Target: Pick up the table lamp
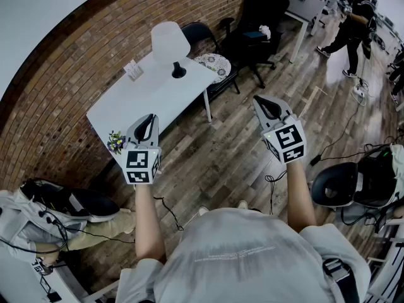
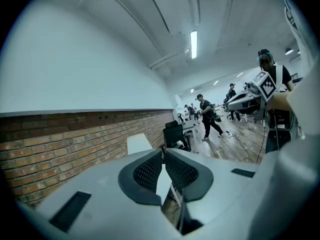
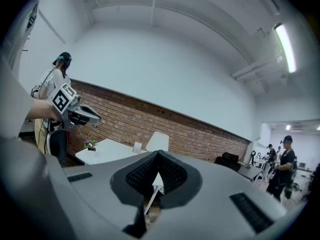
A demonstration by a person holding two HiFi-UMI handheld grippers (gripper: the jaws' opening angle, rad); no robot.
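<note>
Left gripper fingers clenched tip to tip on nothing, right gripper fingers likewise closed and empty, both raised near the white bench, table lamp upright at its far end, well apart from both.

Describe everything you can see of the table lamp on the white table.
The white table lamp has a tapered, frosted-looking shade, wider at the bottom, on a small black dome-shaped base. It stands upright, apparently unlit, near the far end of the white rectangular table, beside the brick wall. Only the table touches it.
</note>
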